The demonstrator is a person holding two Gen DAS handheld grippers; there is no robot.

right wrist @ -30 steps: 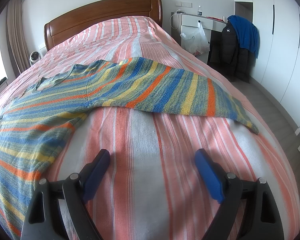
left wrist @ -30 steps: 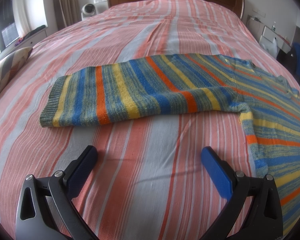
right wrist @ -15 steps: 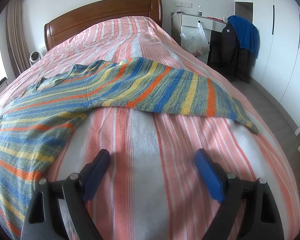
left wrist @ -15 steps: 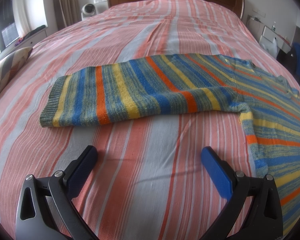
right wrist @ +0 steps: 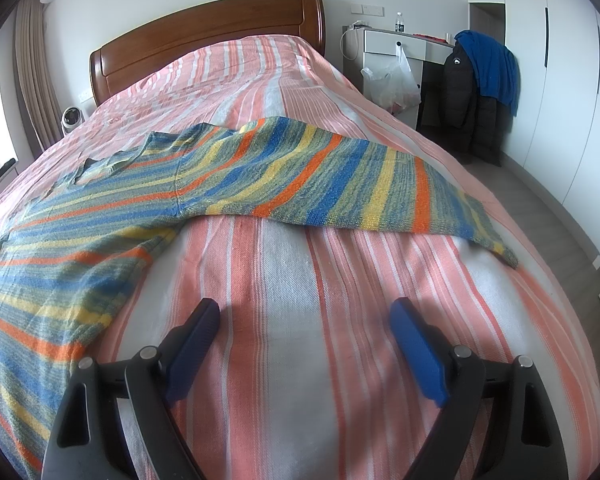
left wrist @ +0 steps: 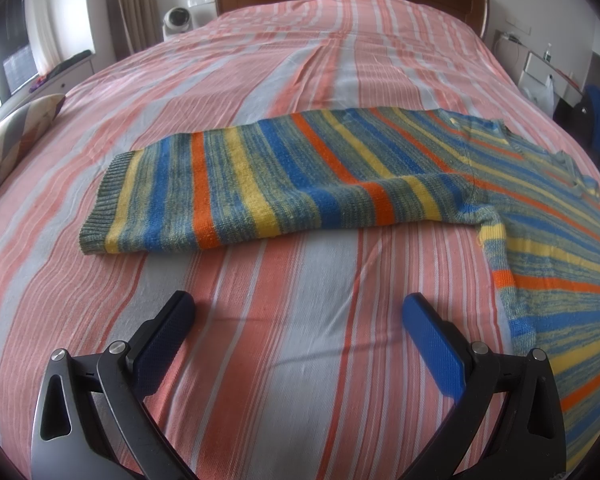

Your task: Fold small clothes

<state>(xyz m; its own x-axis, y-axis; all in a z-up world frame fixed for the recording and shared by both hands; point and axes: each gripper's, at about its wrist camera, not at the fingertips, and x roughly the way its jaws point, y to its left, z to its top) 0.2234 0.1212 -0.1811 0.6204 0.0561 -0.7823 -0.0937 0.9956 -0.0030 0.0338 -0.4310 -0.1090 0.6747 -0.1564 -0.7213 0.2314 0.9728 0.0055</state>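
Observation:
A striped knit sweater (left wrist: 560,240) in blue, yellow, orange and grey-green lies flat on the bed, both sleeves stretched out sideways. Its left sleeve (left wrist: 240,192) runs across the left wrist view, cuff at the left. My left gripper (left wrist: 298,306) hovers over bare bedspread in front of that sleeve, open, nothing between its blue pads. In the right wrist view the sweater body (right wrist: 60,248) fills the left side and the right sleeve (right wrist: 360,192) reaches toward the bed's right edge. My right gripper (right wrist: 304,310) is open too, over bare bedspread short of the sleeve.
The bed carries a pink, orange and white striped bedspread (left wrist: 300,72) with a wooden headboard (right wrist: 204,36) behind. A patterned cushion (left wrist: 16,136) lies at the left edge. Right of the bed stand a white desk (right wrist: 396,44), a plastic bag (right wrist: 392,80) and hung jackets (right wrist: 476,88).

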